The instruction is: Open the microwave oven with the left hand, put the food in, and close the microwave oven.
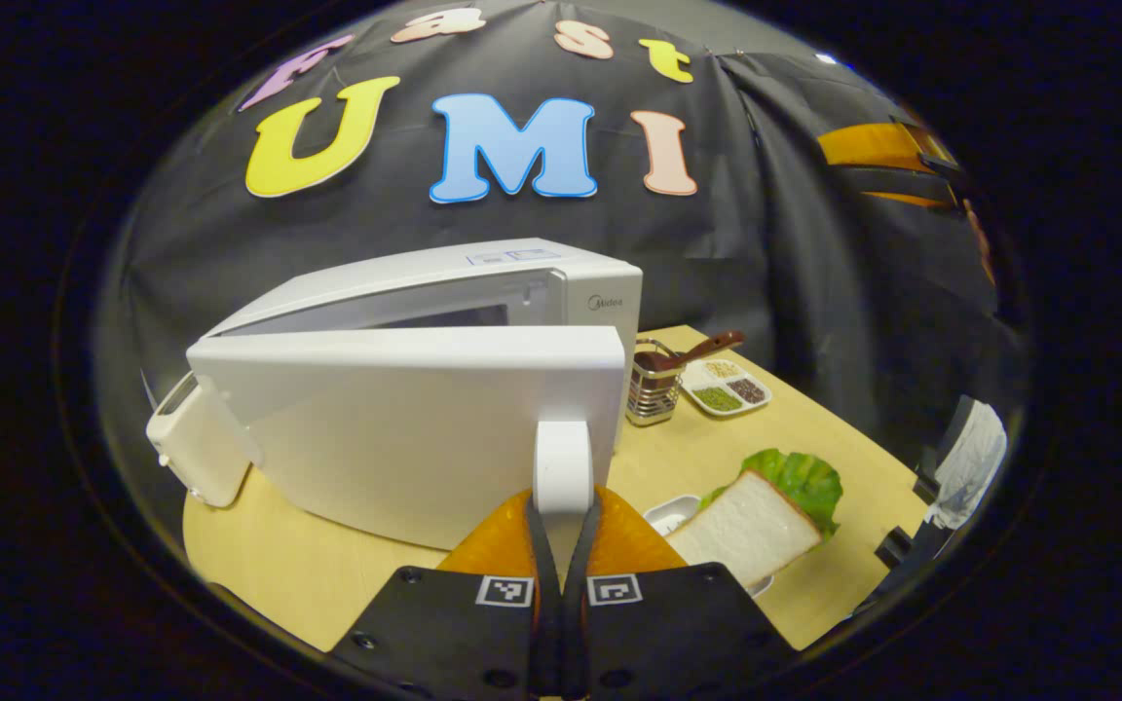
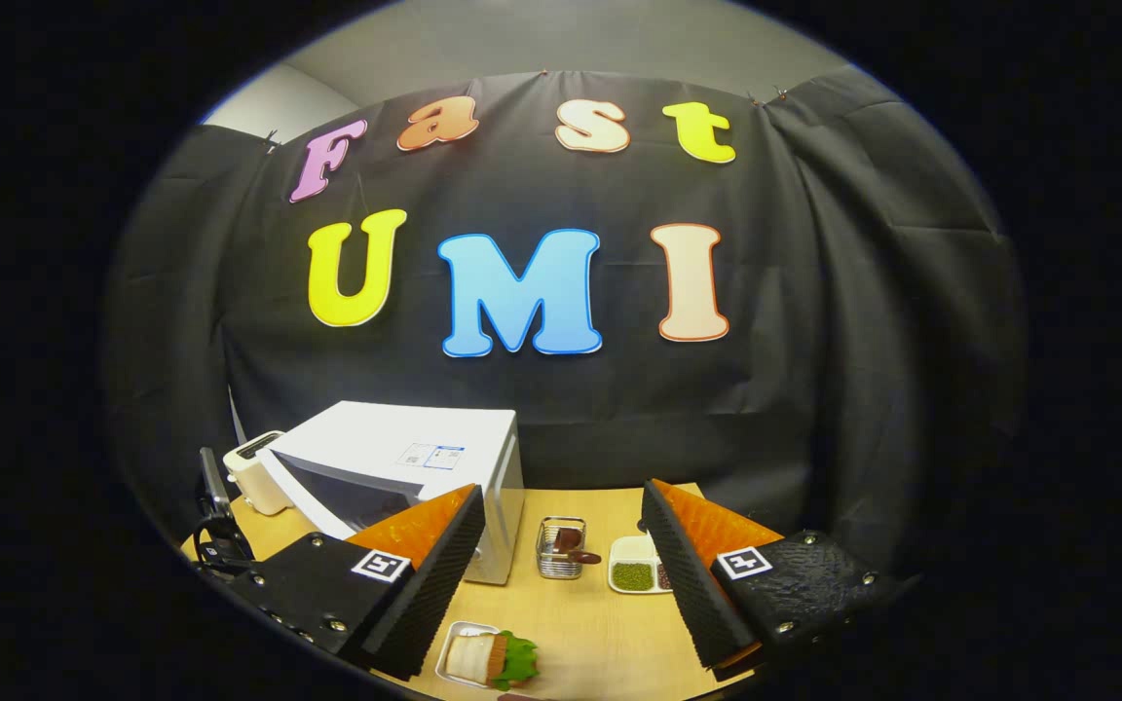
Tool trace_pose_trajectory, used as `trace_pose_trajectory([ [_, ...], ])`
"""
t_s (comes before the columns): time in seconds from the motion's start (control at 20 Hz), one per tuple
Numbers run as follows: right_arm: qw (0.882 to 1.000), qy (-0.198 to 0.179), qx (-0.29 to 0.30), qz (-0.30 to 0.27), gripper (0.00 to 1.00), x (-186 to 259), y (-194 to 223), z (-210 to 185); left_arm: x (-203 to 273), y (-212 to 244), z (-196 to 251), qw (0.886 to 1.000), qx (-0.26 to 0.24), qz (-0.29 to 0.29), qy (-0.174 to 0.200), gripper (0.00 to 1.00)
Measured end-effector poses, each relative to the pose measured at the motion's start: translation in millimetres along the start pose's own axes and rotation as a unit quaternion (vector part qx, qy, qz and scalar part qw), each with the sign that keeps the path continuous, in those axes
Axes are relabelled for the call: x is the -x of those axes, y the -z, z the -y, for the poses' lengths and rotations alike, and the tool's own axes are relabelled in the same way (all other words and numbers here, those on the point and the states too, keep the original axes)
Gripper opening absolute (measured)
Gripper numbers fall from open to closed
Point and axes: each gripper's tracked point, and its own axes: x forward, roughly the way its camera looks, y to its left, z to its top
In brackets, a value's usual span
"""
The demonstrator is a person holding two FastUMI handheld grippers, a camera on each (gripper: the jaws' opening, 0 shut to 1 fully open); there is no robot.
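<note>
The white microwave (image 1: 425, 282) stands on the wooden table with its door (image 1: 395, 428) swung partly open. My left gripper (image 1: 562, 498) is shut on the door's white handle (image 1: 562, 458), an orange finger on each side. The food, a slice of bread (image 1: 746, 526) with lettuce (image 1: 804, 477), lies in a white dish (image 1: 670, 510) to the right of the door. In the right gripper view my right gripper (image 2: 561, 492) hangs open and empty above the table, with the microwave (image 2: 405, 453) at its left and the dish of food (image 2: 483, 657) below it.
A cream toaster (image 1: 196, 453) stands left of the microwave. A wire holder with a brown spoon (image 1: 654, 389) and a divided dish of grains (image 1: 729, 385) sit right of it. A white sleeve (image 1: 970, 458) and black gear show at the table's right edge.
</note>
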Motion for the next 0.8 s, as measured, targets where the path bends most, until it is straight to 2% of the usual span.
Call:
trace_pose_trajectory([
  [0.45, 1.000, -0.022, 0.009, 0.011, 0.98, 39, 6, -72, 111, 63, -45, 0.999, -0.018, -0.027, 0.016, 0.06],
  [0.65, 0.998, -0.054, -0.001, 0.011, 0.98, 50, 22, -105, 155, 86, -81, 0.999, -0.023, -0.033, 0.017, 0.06],
  [0.8, 0.999, -0.042, -0.011, -0.004, 0.99, 53, 37, -108, 179, 101, -109, 0.998, -0.035, -0.039, 0.017, 0.07],
])
